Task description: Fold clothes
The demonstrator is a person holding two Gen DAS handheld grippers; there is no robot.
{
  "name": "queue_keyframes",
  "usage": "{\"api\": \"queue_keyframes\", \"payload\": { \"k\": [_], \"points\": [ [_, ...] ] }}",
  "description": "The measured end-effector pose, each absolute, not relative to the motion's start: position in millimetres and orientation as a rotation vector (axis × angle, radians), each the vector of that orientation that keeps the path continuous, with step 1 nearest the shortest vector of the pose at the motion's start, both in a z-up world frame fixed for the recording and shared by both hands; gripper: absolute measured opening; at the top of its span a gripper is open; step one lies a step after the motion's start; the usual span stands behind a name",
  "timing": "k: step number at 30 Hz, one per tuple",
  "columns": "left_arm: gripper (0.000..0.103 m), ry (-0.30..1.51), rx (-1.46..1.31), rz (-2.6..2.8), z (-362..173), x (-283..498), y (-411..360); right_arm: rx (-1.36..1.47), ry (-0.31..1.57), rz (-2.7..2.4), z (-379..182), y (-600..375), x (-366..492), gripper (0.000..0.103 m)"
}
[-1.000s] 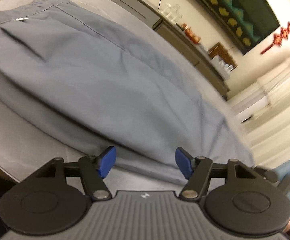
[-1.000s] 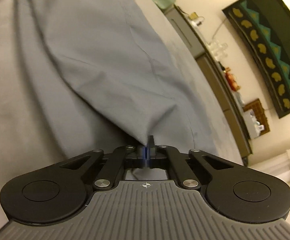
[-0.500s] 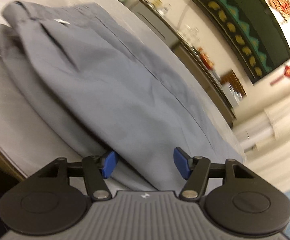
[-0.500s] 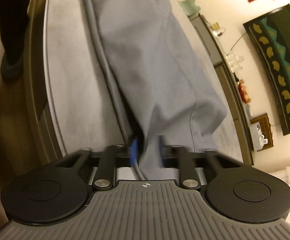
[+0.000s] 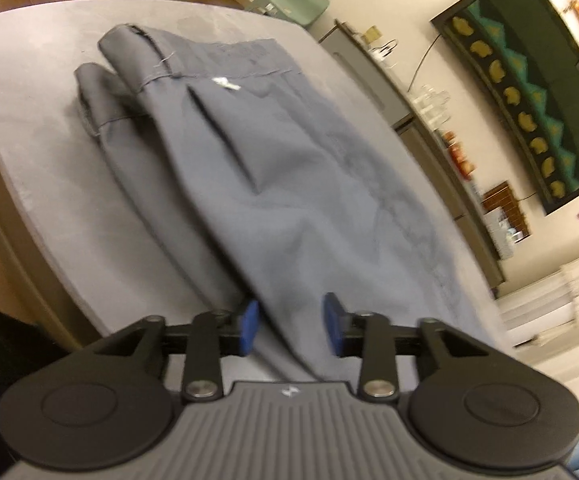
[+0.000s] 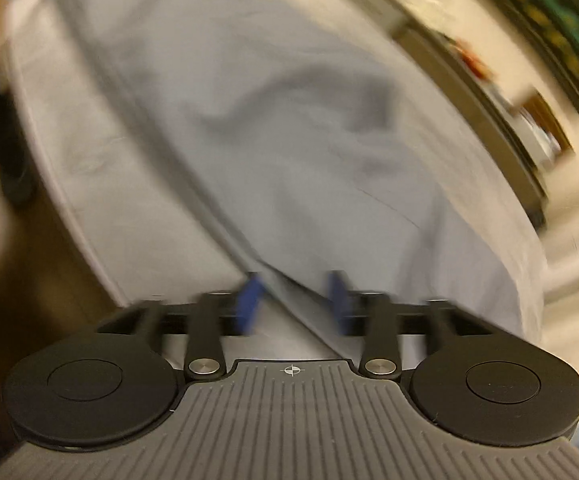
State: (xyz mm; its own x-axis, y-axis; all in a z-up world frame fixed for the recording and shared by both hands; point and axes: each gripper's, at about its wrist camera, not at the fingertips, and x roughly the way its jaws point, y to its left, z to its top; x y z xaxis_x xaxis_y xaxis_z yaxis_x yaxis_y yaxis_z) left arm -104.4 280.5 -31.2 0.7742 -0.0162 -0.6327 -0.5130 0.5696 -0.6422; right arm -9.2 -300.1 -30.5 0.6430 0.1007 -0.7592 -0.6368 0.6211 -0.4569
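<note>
While the grey trousers [image 5: 273,184] lie folded lengthwise on the grey counter [image 5: 29,128], waistband at the far end, we see both sets of jaws standing apart. The left gripper [image 5: 289,320] has just been closing, its blue pads either side of the near trouser edge — not pressing it. The right gripper [image 6: 293,304] has just been opening over the cloth's edge [image 6: 289,160] — that view is blurred, yet the pads look clear of the fabric.

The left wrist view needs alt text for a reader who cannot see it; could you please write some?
Grey trousers lie folded lengthwise on a grey table, waistband at the far end. The left gripper hovers over their near end, blue pads apart and closing in.
</note>
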Motion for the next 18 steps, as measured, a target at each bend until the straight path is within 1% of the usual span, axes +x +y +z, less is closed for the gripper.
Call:
{"api": "queue_keyframes", "payload": {
  "k": [1, 3, 5, 7, 8, 9, 10, 14, 16, 18],
  "points": [
    [0.056, 0.628, -0.933, 0.318, -30.5, -100.8, 280.6, -0.723, 0.775, 0.421, -25.3, -315.4, -3.5, 0.058],
    [0.056, 0.616, -0.937, 0.321, -29.9, -94.1, 280.6, -0.631, 0.786, 0.307, -19.6, -343.8, 5.8, 0.058],
    [0.054, 0.637, -0.924, 0.318, -31.9, -87.9, 279.7, -0.62, 0.795, 0.21, -21.0, -366.0, 13.5, 0.058],
    [0.029, 0.666, -0.9, 0.312, -33.5, -81.8, 277.8, -0.671, 0.804, 0.181, -27.1, -373.2, 18.5, 0.057],
    [0.026, 0.671, -0.885, 0.305, -33.6, -80.1, 276.0, -0.727, 0.799, 0.176, -31.6, -372.7, 19.5, 0.057],
    [0.021, 0.67, -0.874, 0.302, -33.2, -80.3, 274.6, -0.783, 0.793, 0.173, -36.3, -371.9, 20.1, 0.057],
    [0.019, 0.668, -0.865, 0.301, -32.6, -81.1, 273.6, -0.835, 0.788, 0.187, -42.2, -369.4, 17.7, 0.057],
    [0.019, 0.671, -0.859, 0.296, -34.8, -85.4, 275.9, -0.984, 0.783, 0.234, -51.7, -373.4, 23.8, 0.059],
    [0.02, 0.67, -0.881, 0.294, -39.0, -89.2, 281.6, -0.826, 0.834, 0.186, -33.1, -399.3, 39.0, 0.06],
    [0.02, 0.663, -0.899, 0.288, -40.8, -90.8, 283.0, -0.478, 0.847, 0.085, -9.9, -452.2, 55.4, 0.062]
  ]
}}
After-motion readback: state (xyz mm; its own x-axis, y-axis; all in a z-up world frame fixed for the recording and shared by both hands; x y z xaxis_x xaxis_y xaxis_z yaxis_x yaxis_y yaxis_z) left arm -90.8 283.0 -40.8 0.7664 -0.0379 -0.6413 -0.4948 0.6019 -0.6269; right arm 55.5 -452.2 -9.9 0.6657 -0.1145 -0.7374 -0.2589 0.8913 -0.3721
